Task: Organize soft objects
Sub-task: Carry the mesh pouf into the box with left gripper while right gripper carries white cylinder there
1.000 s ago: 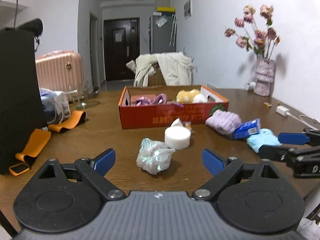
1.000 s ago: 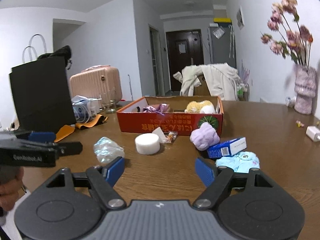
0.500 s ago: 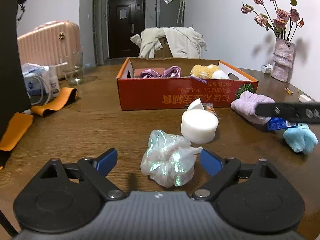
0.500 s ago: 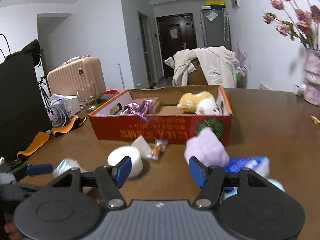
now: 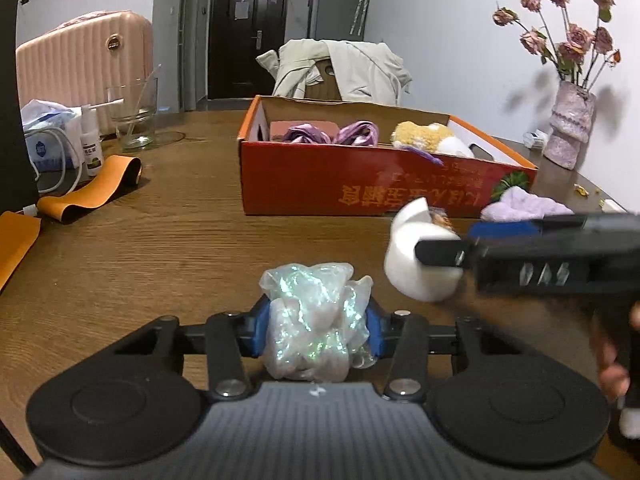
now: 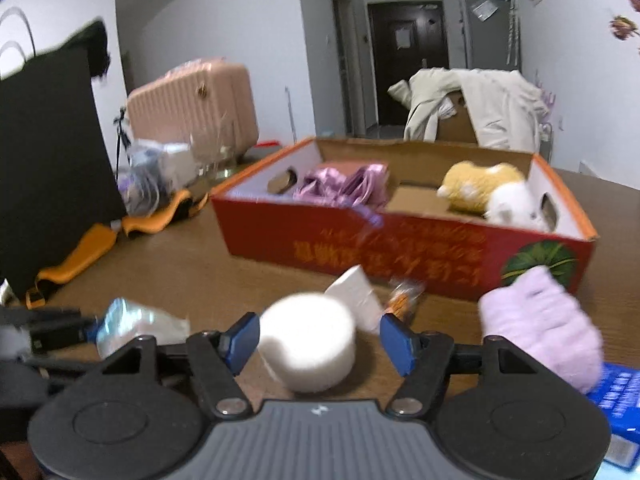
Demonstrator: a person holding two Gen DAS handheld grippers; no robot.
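Your left fingers [image 5: 316, 330] are closing on the iridescent scrunchie [image 5: 316, 320], with the blue pads already against its two sides, so let them finish until the crinkled film stops giving and no further; it is light and springy, and I judge that a hard squeeze only makes it pop out forward. It still sits on the surface [image 5: 160, 248], so lift straight up before you swing toward the box [image 5: 360, 184]. Your right fingers [image 6: 318, 338] stand about half open and are spreading a little, one pad each side of the white foam puck [image 6: 308, 342]; the left pad is just beside its wall, the right pad has a gap. Centre the puck between the pads before you close, and push in a bit deeper so the pads meet its round wall at the widest part, not near the front edge where it would likely roll away. That view is blurred, so settle the hand first. Mind the white wedge [image 6: 356, 296] and the small wrapped sweet [image 6: 404, 296] just behind the puck, and the lilac plush [image 6: 540, 324] near your right pad: keep the pads from dragging them. The two grippers work close together here, so lift one at a time. The box lies just beyond, already holding purple scrunchies [image 6: 344, 186] and a yellow-and-white plush [image 6: 484, 192]; its middle looks free for both pieces.
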